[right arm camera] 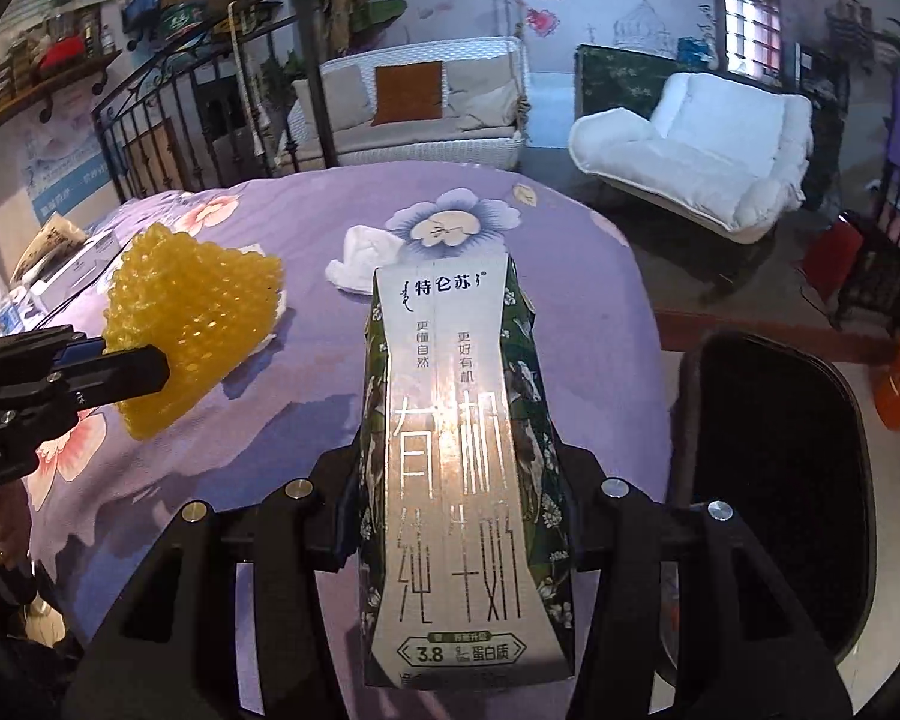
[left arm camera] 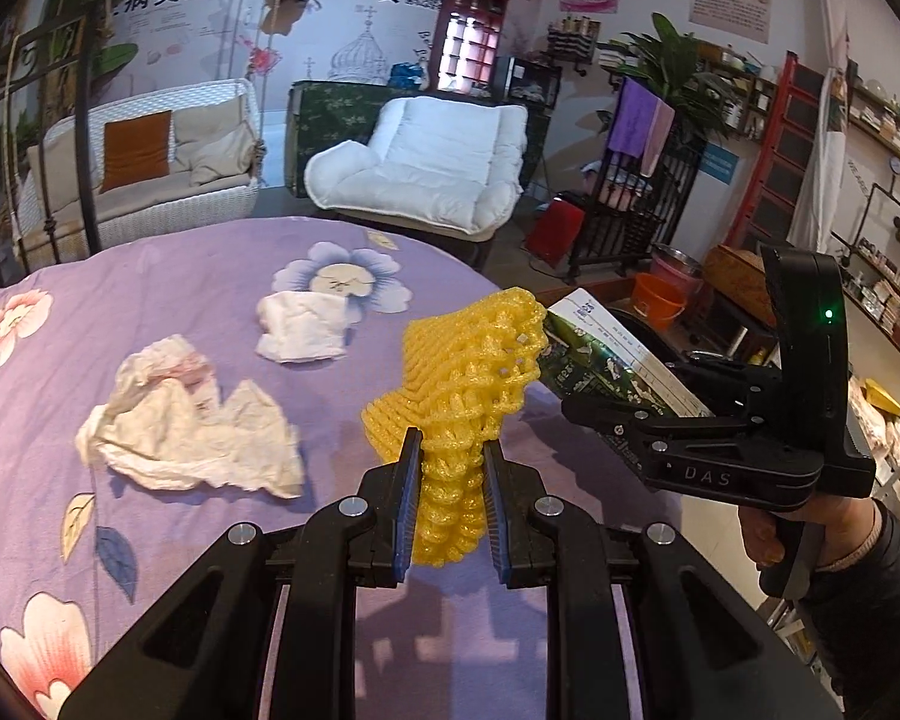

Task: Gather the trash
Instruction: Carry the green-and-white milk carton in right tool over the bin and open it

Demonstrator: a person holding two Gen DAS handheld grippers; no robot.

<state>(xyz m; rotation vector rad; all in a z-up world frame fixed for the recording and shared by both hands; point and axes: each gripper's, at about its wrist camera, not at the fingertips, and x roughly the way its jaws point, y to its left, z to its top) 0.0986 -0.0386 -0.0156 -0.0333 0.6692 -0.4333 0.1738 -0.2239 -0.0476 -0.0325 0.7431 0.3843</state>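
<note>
My left gripper [left arm camera: 450, 450] is shut on a yellow foam fruit net [left arm camera: 468, 372] and holds it above the purple flowered bedspread [left arm camera: 180, 264]. It also shows at the left of the right wrist view, with the net [right arm camera: 192, 324] in the left gripper [right arm camera: 150, 369]. My right gripper [right arm camera: 456, 468] is shut on a green and white milk carton [right arm camera: 456, 480], also seen in the left wrist view [left arm camera: 606, 354] beside the net. Two crumpled white tissues lie on the bed: a large one [left arm camera: 192, 426] and a smaller one [left arm camera: 303, 327], the latter also in the right wrist view [right arm camera: 360, 264].
A black bin [right arm camera: 774, 480] stands at the bed's right edge. A white armchair [left arm camera: 426, 162] and a wicker sofa [left arm camera: 144, 162] stand beyond the bed. An orange bucket [left arm camera: 660, 300] and black metal rack [left arm camera: 630, 222] are on the floor to the right.
</note>
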